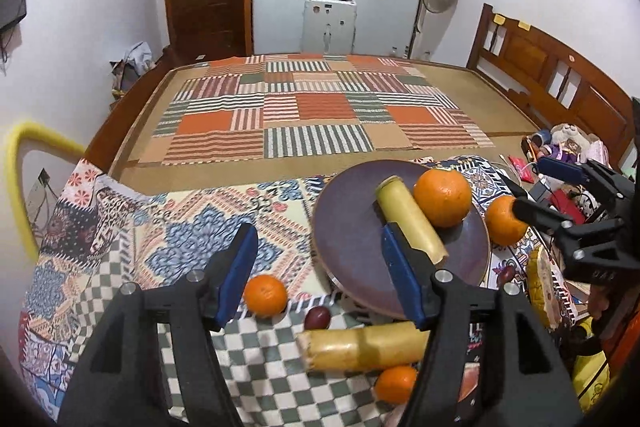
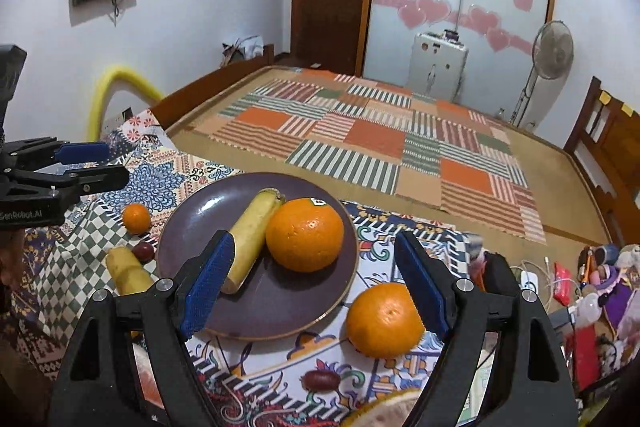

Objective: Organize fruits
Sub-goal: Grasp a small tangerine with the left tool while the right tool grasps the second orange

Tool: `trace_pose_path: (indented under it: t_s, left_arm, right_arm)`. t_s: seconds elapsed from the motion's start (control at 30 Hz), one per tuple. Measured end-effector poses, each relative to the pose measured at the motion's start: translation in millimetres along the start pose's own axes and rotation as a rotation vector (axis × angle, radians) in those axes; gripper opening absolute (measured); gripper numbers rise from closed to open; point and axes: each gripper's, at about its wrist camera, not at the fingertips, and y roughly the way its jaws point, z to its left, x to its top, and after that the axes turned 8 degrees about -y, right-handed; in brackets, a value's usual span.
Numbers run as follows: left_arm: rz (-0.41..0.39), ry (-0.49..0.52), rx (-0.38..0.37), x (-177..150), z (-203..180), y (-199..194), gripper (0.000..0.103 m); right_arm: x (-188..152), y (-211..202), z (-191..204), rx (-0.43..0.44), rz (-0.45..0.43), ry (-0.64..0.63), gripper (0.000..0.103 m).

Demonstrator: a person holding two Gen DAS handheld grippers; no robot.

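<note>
A purple plate [image 1: 352, 247] [image 2: 280, 303] holds a yellow cane piece [image 1: 408, 217] [image 2: 250, 239] and a big orange [image 1: 442, 197] [image 2: 305, 235]. My left gripper [image 1: 320, 275] is open and empty above the plate's near left edge. My right gripper [image 2: 316, 287] is open and empty over the plate, also showing in the left wrist view [image 1: 536, 195]. A second orange [image 2: 384, 321] [image 1: 505, 221] lies right of the plate by the right finger. A small orange [image 1: 265, 295] [image 2: 136, 218], a dark date [image 1: 317, 317] [image 2: 143, 251], another cane piece [image 1: 360, 346] [image 2: 128, 273] and one more orange [image 1: 396, 383] lie left of the plate.
A patterned cloth [image 1: 192, 227] covers the table. Another date [image 2: 322, 381] and a pale cut fruit [image 2: 384, 411] lie near me. Cluttered toys and cables [image 2: 592, 283] sit at right. A bed with a patchwork mat [image 1: 312, 115] is behind.
</note>
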Motion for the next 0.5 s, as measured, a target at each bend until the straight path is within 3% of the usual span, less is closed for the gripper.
trace_pose_path:
  t_s: [0.2, 0.5]
  left_arm:
    - [0.029, -0.007, 0.035, -12, 25, 8, 0.071]
    - [0.124, -0.067, 0.051, -33, 55, 47, 0.071]
  right_arm:
    - [-14, -10, -7, -0.041, -0.009, -0.004, 0.08]
    - [-47, 10, -29, -0.071, 0.078, 0.029, 0.081]
